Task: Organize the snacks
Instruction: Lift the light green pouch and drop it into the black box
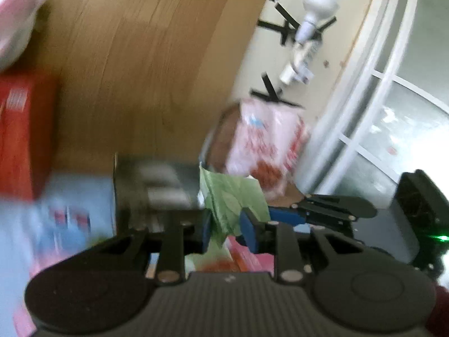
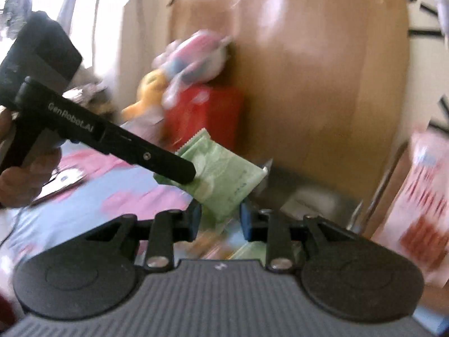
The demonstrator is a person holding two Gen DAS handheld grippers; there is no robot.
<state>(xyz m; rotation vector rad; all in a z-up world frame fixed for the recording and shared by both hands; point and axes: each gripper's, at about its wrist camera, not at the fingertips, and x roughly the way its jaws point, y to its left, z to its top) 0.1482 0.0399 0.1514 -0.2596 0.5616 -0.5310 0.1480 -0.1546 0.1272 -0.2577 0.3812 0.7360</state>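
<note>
Green packet (image 2: 221, 177) mid-air between both tools, looks like a handover.
Left tool (image 1: 224, 224) pinches its far end. Right tool (image 2: 220, 220) part open, near corner sits in the gap; contact unclear. Long axis runs tool to tool. Red box (image 2: 207, 112) and pink bag (image 2: 421, 196) flank it; room ahead.

Both wrist views look closely along their fingers, sharing the green snack packet (image 1: 230, 199) between them.

A brown wood-grain tabletop (image 1: 134, 64) carries a red cardboard box (image 1: 22, 134) and a pink-and-white snack bag (image 1: 266, 146) at its edge.
</note>
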